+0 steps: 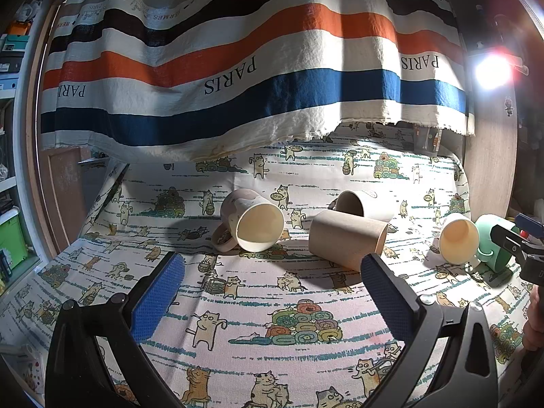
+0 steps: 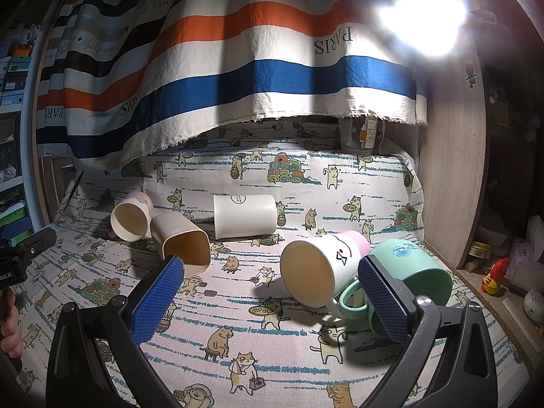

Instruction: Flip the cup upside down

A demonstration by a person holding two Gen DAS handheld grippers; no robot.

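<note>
Several cups lie on their sides on the cat-print cloth. In the left wrist view a patterned mug (image 1: pixel 250 222) faces me, a tan square cup (image 1: pixel 346 239) lies to its right, a white cup (image 1: pixel 362 204) behind it, and a white mug (image 1: pixel 457 243) and a green mug (image 1: pixel 493 243) at far right. My left gripper (image 1: pixel 272 268) is open and empty, short of the tan cup. In the right wrist view my right gripper (image 2: pixel 270 270) is open and empty, with the white-and-pink mug (image 2: pixel 316 272) between its fingers and the green mug (image 2: pixel 411 272) behind the right finger (image 2: pixel 382 299).
A striped cloth (image 1: pixel 238 78) hangs over the back of the surface. A wooden side panel (image 2: pixel 452 176) bounds the right. Small items and figurines (image 2: pixel 493 278) sit on a shelf beyond it. A bright lamp (image 2: pixel 425 17) glares at upper right. Shelves with boxes (image 1: pixel 10 54) stand at left.
</note>
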